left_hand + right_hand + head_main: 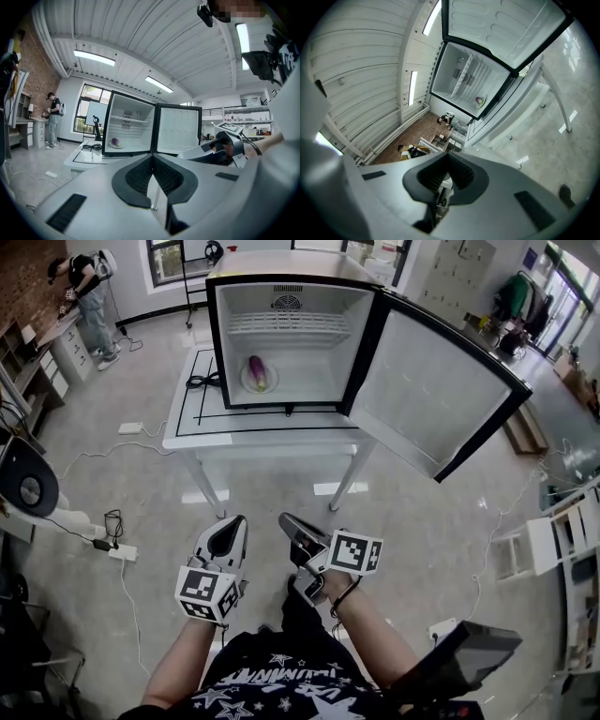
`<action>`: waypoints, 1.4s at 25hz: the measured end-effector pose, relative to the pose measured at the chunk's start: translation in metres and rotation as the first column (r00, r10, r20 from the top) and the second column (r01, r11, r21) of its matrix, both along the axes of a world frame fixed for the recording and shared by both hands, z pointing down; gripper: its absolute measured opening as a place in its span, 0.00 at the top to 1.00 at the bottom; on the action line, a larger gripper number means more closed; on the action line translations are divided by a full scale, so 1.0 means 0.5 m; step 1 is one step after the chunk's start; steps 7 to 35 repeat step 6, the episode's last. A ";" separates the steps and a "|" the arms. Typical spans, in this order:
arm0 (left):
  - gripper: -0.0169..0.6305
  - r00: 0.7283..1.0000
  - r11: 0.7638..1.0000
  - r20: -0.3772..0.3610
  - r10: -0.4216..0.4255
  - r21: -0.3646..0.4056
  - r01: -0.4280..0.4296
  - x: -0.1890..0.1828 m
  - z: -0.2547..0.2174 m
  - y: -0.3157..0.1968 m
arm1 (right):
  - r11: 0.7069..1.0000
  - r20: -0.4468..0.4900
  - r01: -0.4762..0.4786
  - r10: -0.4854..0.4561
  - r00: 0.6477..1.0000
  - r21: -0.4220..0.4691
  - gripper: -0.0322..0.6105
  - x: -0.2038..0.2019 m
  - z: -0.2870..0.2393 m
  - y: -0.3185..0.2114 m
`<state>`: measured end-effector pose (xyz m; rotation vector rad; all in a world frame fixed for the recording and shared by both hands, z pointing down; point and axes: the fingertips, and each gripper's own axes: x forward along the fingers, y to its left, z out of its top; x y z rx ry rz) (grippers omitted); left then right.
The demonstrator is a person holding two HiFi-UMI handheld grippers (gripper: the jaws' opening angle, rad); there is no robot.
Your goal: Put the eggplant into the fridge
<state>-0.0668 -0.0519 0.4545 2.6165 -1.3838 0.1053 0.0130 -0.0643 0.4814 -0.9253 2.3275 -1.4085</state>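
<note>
Claws in the head view: left claw and right claw hang before the white bench. On it the black-framed white mini fridge stands open, with the purple eggplant on a white plate inside. Left gripper view: clenched, empty. Right gripper view: clenched on nothing.

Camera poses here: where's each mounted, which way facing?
Head view: on the person's head, steeply down at the open fridge on the table; forearms, left tool and right tool show.
Left gripper view: on the left tool, level toward the fridge; its shut jaws, plus the right tool.
Right gripper view: on the right tool, rolled sideways, toward the fridge; its shut jaws.
Shared: all see the eggplant inside.
</note>
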 end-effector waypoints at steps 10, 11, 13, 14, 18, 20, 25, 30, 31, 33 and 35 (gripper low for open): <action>0.96 1.000 1.000 -0.006 0.007 -0.005 -0.007 -0.004 0.007 0.057 | 1.000 -0.006 -0.002 0.002 1.000 0.003 0.94 -0.006 0.002 0.057; 0.96 1.000 1.000 -0.006 0.007 -0.005 -0.007 -0.004 0.007 0.057 | 1.000 -0.006 -0.002 0.002 1.000 0.003 0.94 -0.006 0.002 0.057; 0.96 1.000 1.000 -0.006 0.007 -0.005 -0.007 -0.004 0.007 0.057 | 1.000 -0.006 -0.002 0.002 1.000 0.003 0.94 -0.006 0.002 0.057; 0.96 1.000 1.000 -0.006 0.007 -0.005 -0.007 -0.004 0.007 0.057 | 1.000 -0.006 -0.002 0.002 1.000 0.003 0.94 -0.006 0.002 0.057; 0.96 1.000 1.000 -0.006 0.007 -0.005 -0.007 -0.004 0.007 0.057 | 1.000 -0.006 -0.002 0.002 1.000 0.003 0.94 -0.006 0.002 0.057; 0.96 1.000 1.000 -0.006 0.007 -0.005 -0.007 -0.004 0.007 0.057 | 1.000 -0.006 -0.002 0.002 1.000 0.003 0.94 -0.006 0.002 0.057; 0.96 1.000 1.000 -0.006 0.007 -0.005 -0.007 -0.004 0.007 0.057 | 1.000 -0.006 -0.002 0.002 1.000 0.003 0.94 -0.006 0.002 0.057; 0.96 1.000 1.000 -0.006 0.007 -0.005 -0.007 -0.004 0.007 0.057 | 1.000 -0.006 -0.002 0.002 1.000 0.003 0.94 -0.006 0.002 0.057; 0.96 1.000 1.000 -0.006 0.007 -0.005 -0.007 -0.004 0.007 0.057 | 1.000 -0.006 -0.002 0.002 1.000 0.003 0.94 -0.006 0.002 0.057; 0.96 1.000 1.000 -0.006 0.007 -0.005 -0.007 -0.004 0.007 0.057 | 1.000 -0.006 -0.002 0.002 1.000 0.003 0.94 -0.006 0.002 0.057; 0.96 1.000 1.000 -0.006 0.007 -0.005 -0.007 -0.004 0.007 0.057 | 1.000 -0.006 -0.002 0.002 1.000 0.003 0.94 -0.006 0.002 0.057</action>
